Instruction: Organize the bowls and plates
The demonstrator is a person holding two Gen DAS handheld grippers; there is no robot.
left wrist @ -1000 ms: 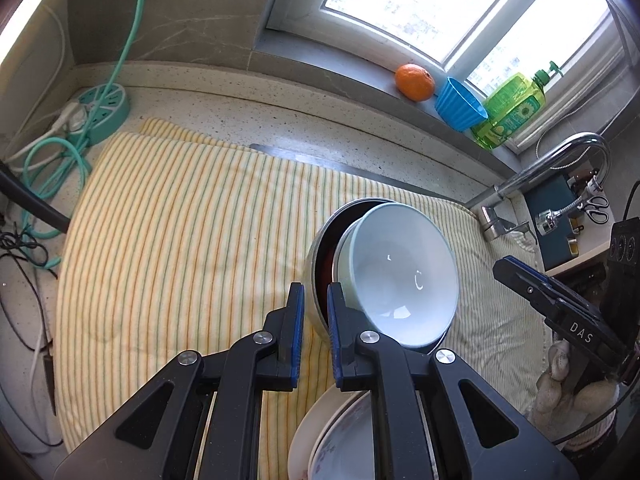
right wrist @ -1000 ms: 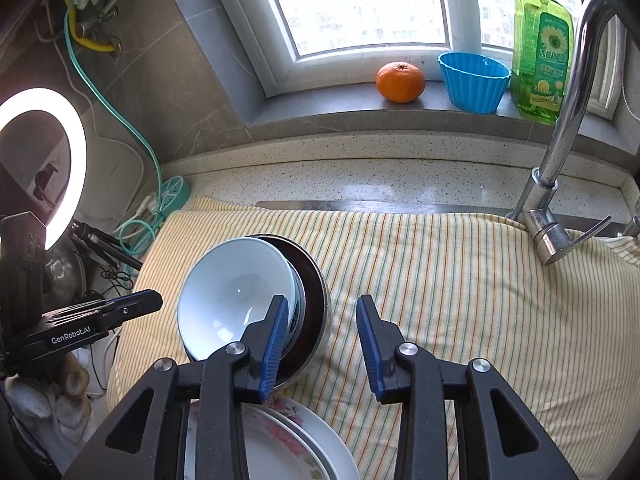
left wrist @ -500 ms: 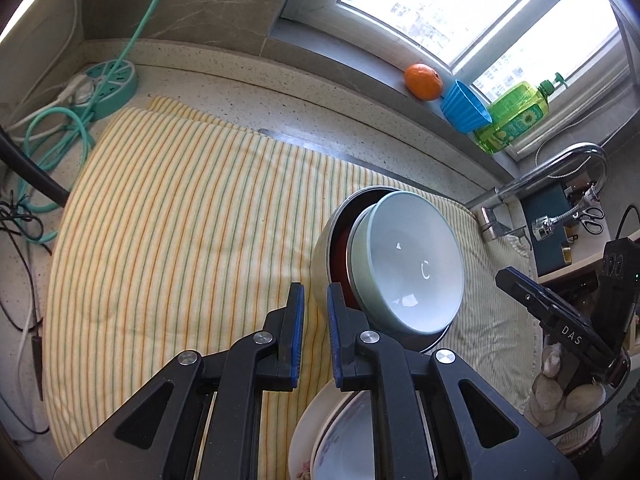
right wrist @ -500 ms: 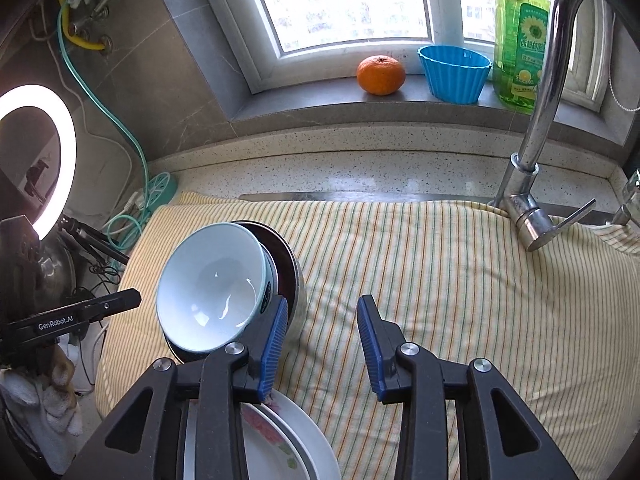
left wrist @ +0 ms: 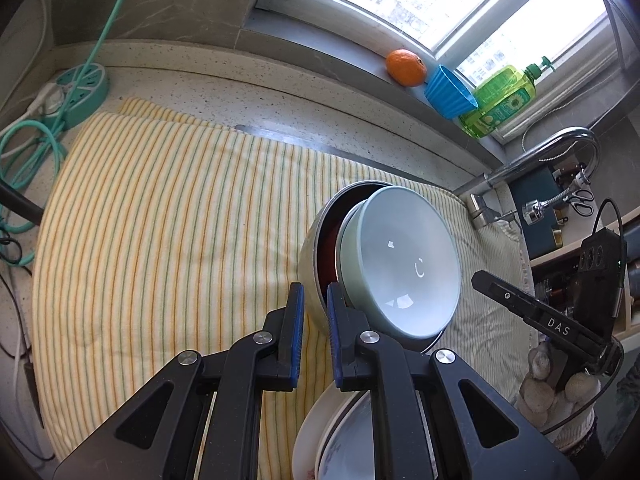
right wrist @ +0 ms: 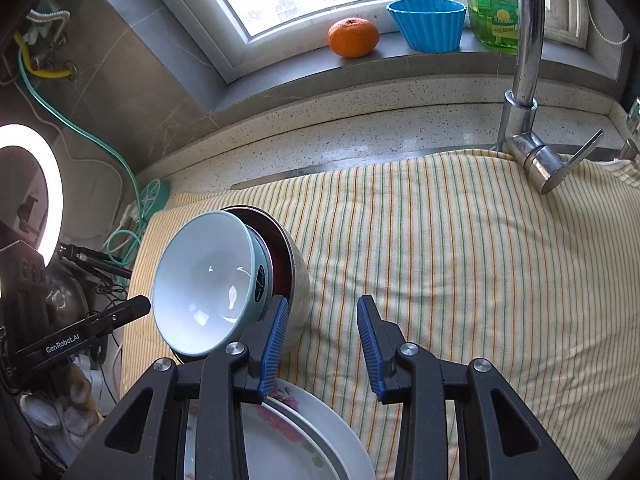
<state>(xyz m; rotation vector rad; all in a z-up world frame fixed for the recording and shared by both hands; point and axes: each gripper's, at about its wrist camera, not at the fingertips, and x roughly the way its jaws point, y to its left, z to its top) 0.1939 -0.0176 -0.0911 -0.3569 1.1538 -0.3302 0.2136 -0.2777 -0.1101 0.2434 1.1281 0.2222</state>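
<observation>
striped towel: spread flat ahead of and under both grippers, covering most of the counter; bare across its right half, so plenty of free space to set things down.

metal bowl: tipped on its side, dark red inside, rim pinched between the pads of the left gripper. sits further from the window and closer to the plate stack than a second ago.

pale blue bowl: nested in the metal bowl, leaning out to the right of the left gripper's fingers, mouth facing the right gripper. rides along with the metal one; looks a bit loose, could slide out if tilted more.

plates: floral plate stacked on a white one, right below both grippers, partly hidden behind the fingers. looks like the stack the bowls are headed for.

what changed: bowl pair drawn back toward the plates, right gripper dropped lower and rolled a little. reads as mid-carry, probably about to sort the bowls beside or onto the stack.

left gripper: clamped on the metal bowl's rim, angled steeply down, barely shifted.

right gripper: jaws partly apart with nothing between them, pointing steeply down over the towel just right of the bowls, left pad just beside the metal bowl's wall; contact hard to call.
</observation>
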